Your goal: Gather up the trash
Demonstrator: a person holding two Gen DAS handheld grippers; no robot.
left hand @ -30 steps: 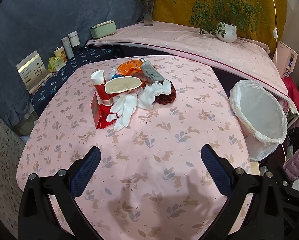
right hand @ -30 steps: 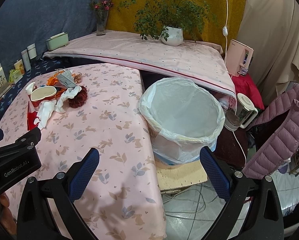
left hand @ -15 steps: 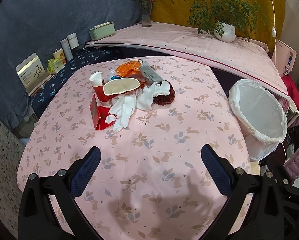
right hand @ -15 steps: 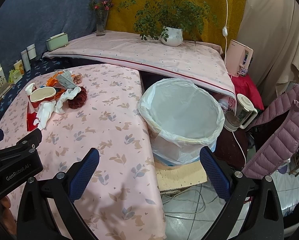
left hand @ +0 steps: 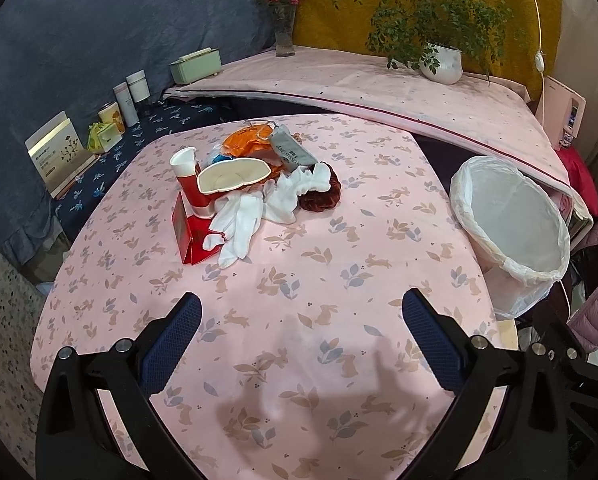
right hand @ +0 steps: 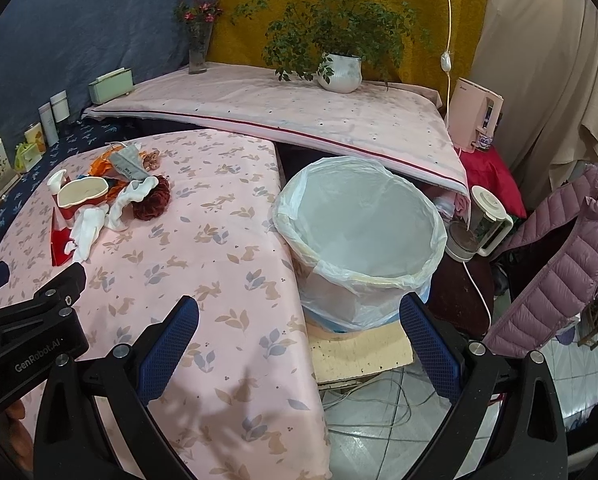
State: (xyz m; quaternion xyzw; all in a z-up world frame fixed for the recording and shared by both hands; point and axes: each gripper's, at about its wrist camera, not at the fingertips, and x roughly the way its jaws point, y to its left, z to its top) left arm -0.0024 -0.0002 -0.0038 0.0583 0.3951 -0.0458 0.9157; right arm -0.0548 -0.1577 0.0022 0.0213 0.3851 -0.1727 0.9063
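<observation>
We hold the left gripper (left hand: 301, 318) and right gripper (right hand: 299, 320) with fingers spread wide, gripping nothing. The trash pile (left hand: 255, 184) sits mid-surface (left hand: 319, 280), well apart from both; the lined bin (right hand: 359, 236) looks empty, perhaps.

Trash pile (left hand: 255, 188) beyond open tongs (left hand: 301, 322)

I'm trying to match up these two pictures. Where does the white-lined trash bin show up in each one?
Left wrist view: the trash bin stands at the right edge, beside the pink table.
Right wrist view: the trash bin sits in the middle, right of the table.
Shared landmark: the white plant pot on the back shelf.
</observation>
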